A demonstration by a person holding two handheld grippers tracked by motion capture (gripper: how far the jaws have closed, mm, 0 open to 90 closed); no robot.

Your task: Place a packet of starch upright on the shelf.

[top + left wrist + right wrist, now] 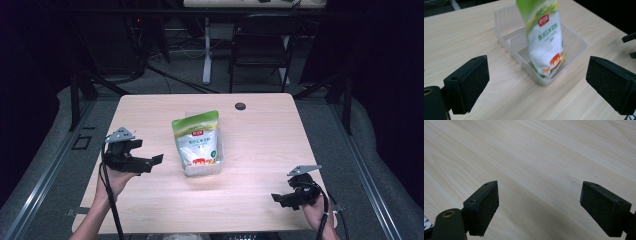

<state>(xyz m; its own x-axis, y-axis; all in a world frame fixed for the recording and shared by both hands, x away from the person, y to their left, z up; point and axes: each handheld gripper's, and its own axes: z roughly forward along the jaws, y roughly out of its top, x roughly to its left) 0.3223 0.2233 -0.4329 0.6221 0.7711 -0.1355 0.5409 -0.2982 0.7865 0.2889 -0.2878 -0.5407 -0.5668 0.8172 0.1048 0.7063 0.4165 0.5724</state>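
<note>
In the high view, we see the pouch standing in a clear container at the middle of the worktop, with the left tongs near it and the right tongs well apart. In the left gripper view, the left tongs stand wide open and hold nothing, the pouch beyond them. In the right gripper view, the right tongs are also wide open over bare wood.
</note>
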